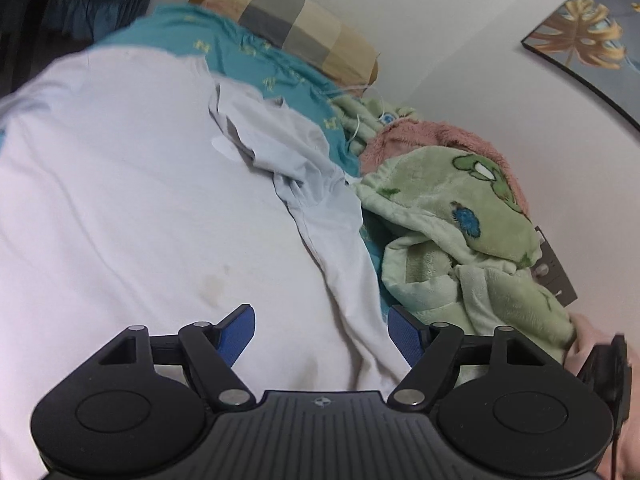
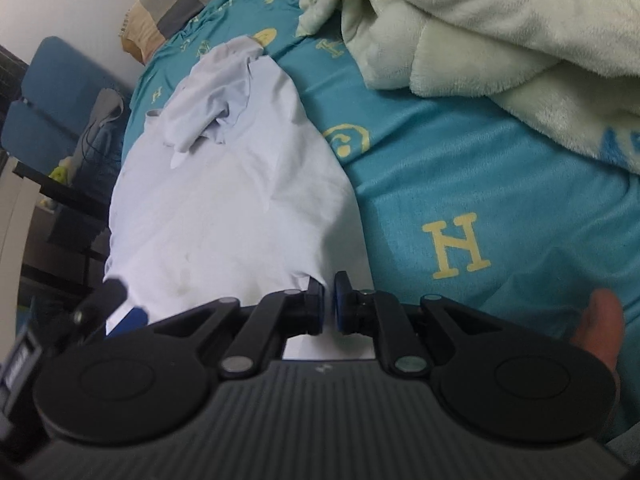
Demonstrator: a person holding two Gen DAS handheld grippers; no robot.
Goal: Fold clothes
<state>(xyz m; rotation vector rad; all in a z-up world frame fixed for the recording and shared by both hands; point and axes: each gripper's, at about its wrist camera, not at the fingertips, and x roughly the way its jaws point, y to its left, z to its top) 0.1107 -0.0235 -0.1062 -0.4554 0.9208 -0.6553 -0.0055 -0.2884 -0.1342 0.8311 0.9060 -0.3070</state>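
White shirt lies spread on the bed, on a teal sheet printed with yellow H letters and smiley faces. One sleeve is flopped back over the shirt body near the collar end. Faint yellowish stains show on the fabric near the hem.

Right tool: blue pads pressed together, pinching the shirt's hem edge on the side next to the bare sheet. White fabric runs right up between the pads. A thumb shows at the right edge of that view, beside the tool body.

Left tool: spread wide, pads well apart, hovering over the shirt near its hem. Cloth sits below the gap, nothing gripped; cannot tell if the tips touch the fabric. It also shows blurred at the lower left of the right wrist view, just off the shirt's other hem corner.

Around: checked pillow at the head of the bed against the wall, rumpled green fleece blanket with cartoon prints beside the shirt, a pink fleece bunched behind it, framed gold-leaf picture on the wall.
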